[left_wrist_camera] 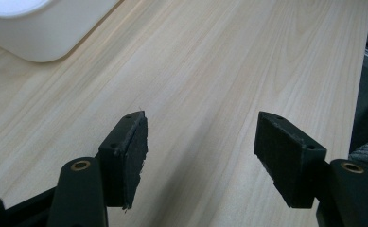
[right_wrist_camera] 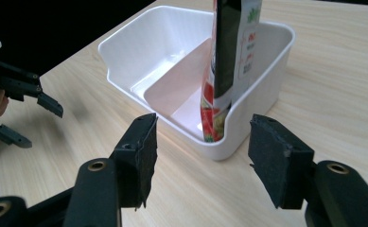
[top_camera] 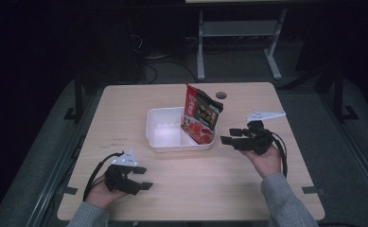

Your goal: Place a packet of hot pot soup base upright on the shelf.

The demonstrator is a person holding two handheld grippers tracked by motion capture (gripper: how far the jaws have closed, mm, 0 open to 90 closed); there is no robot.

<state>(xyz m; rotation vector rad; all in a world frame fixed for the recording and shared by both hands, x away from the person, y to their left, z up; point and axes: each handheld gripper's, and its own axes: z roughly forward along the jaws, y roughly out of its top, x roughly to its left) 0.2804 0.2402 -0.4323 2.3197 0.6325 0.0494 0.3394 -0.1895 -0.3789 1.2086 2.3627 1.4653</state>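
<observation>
**Right gripper released beside the packet in the tub**

Right gripper [top_camera: 234,134] hangs with jaws apart and nothing between them, just beside the white tub [top_camera: 159,140]. The red snack packet [top_camera: 201,113] stands upright in the tub's right end, leaning on the near wall and directly ahead of the jaws in the right gripper view. My judgement: the packet looks placed, so draw the gripper straight back and level, keeping the pads clear of the packet's top so it doesn't tip out. Left gripper [top_camera: 142,177] rests open and empty on the table [top_camera: 248,189], well apart from the tub.
</observation>
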